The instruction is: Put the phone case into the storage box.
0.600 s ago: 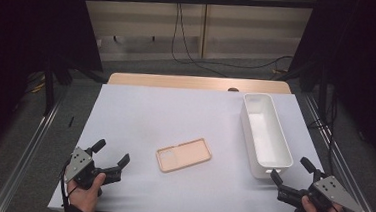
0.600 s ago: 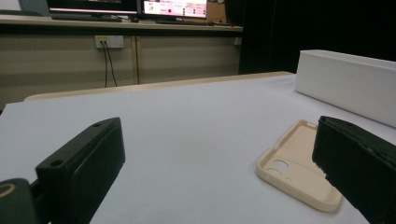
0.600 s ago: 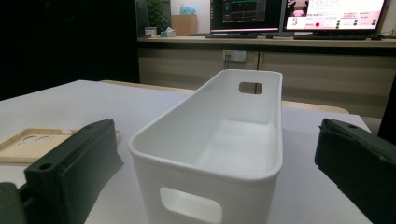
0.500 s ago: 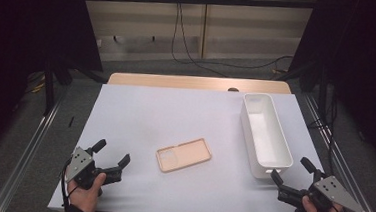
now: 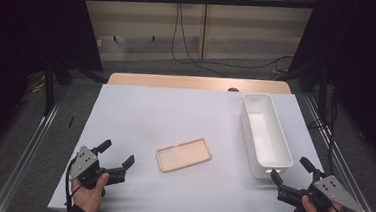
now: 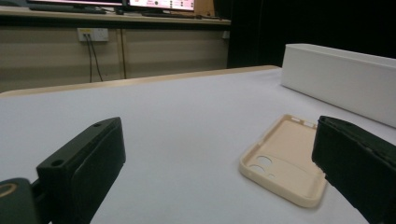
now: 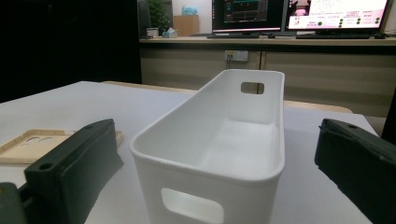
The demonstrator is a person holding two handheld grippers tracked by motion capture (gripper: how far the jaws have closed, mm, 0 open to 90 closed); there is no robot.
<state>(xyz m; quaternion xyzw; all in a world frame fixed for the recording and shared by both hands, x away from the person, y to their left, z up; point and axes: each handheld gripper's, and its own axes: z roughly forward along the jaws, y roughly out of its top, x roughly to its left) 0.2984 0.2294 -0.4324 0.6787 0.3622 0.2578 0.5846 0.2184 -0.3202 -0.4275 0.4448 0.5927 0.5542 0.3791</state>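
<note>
Phone case (image 5: pixel 183 155) lies mid-table, bin (image 5: pixel 265 134) right. Left gripper (image 5: pixel 117 156) and right gripper (image 5: pixel 291 171) near, jaws wide, empty.

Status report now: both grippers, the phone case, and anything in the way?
Left gripper and right gripper open, empty, at near table edge. Phone case flat mid-table, untouched, inside face up. White bin empty, right of it. Nothing in the way.

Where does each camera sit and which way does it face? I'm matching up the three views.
High view: above the near side, looking forward and down on the table; both hands show, with left tool and right tool.
Left gripper view: low on the left tool, facing the phone case.
Right gripper view: low on the right tool, facing the white bin.
All views share case and bin.
</note>
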